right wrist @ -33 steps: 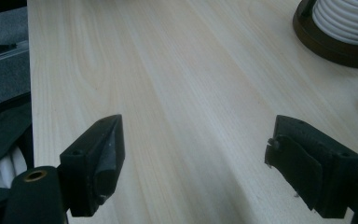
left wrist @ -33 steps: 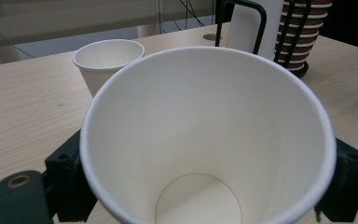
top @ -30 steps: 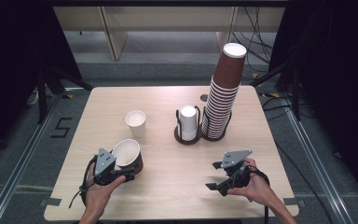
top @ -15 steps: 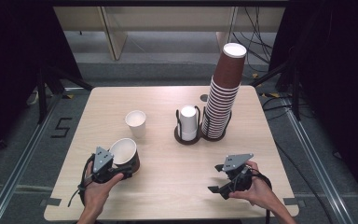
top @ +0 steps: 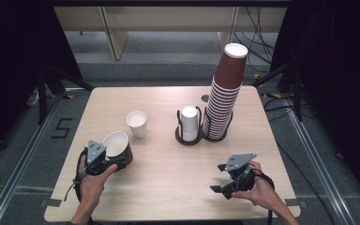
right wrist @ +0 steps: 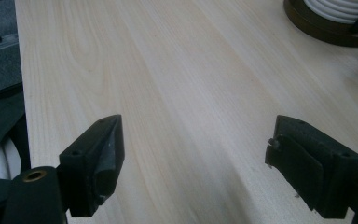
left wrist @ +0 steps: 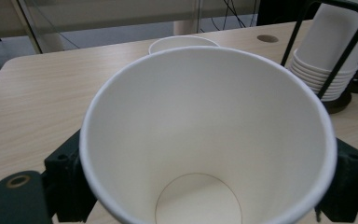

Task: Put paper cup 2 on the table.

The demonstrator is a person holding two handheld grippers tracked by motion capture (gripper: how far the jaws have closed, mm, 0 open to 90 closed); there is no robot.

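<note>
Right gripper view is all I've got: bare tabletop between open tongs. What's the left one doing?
Observer: The left tongs are shut on a brown paper cup, white inside, tilted toward the person.
Operator: Anything in that cup?
Observer: No, the left gripper view shows its bare white bottom.
Operator: What else is on the table?
Observer: A small white cup stands upright just beyond the held one, apart from it.
Operator: And that dark base at my top right?
Observer: A wire holder with stacked white cups, beside a tall leaning stack of brown cups.
</note>
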